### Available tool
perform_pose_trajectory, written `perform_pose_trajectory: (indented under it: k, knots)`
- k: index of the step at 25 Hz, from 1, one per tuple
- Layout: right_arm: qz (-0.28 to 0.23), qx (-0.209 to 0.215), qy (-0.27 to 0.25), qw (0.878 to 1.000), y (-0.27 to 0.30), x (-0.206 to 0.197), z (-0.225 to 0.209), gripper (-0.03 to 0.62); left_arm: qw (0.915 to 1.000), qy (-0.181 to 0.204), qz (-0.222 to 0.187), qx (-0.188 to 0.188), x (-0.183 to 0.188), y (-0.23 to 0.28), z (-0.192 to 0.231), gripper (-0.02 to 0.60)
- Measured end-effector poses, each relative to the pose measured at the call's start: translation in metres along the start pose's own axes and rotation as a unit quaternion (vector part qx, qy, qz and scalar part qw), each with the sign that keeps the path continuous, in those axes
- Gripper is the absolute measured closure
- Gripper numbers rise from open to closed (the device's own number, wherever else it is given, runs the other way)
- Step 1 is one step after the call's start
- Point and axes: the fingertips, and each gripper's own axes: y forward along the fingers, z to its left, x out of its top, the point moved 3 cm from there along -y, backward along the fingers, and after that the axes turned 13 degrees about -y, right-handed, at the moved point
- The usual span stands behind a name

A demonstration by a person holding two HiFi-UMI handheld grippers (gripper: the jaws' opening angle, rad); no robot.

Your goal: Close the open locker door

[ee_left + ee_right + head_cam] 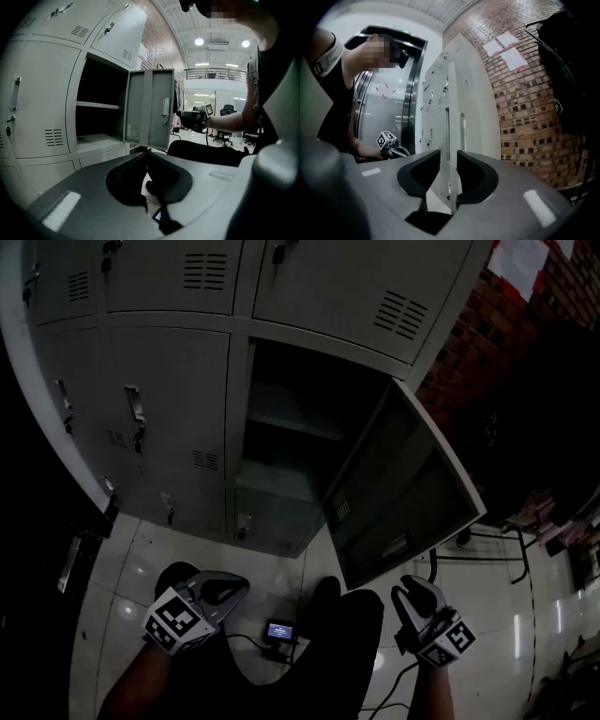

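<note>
Claws face the open locker door (405,486): left claw (236,587) tilted downward, tips together; right claw (410,590) level, jaws partly apart.

I read the head view as dim and underexposed, with small glare spots on the floor tiles (127,610). Left gripper view is brightest, lit by ceiling lamps (199,41). All views bend at the fisheye edges, with dark corners.

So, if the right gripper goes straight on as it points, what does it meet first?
Probably the open locker door, edge-on in line with the gap between the open jaws of the right gripper; its distance is unclear.
</note>
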Motion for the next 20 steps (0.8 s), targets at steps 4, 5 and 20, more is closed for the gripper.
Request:
perform_pose_trajectory:
  k: [4, 5, 20]
  knots:
    - [-0.045, 0.035, 0.003, 0.998, 0.023, 0.031, -0.012, 0.417, 1.0000, 0.002, 0.000, -0.001, -0.002, 0.000, 0.001, 0.569]
    - [-0.043, 0.046, -0.002, 0.998, 0.028, 0.031, -0.014, 0.403, 1.0000, 0.001, 0.001, 0.000, -0.002, -0.001, 0.001, 0.569]
    - [-0.053, 0.149, -0.050, 0.986, 0.105, 0.051, 0.048, 0.447, 1.0000, -0.001, -0.009, -0.002, 0.001, -0.004, 0.001, 0.569]
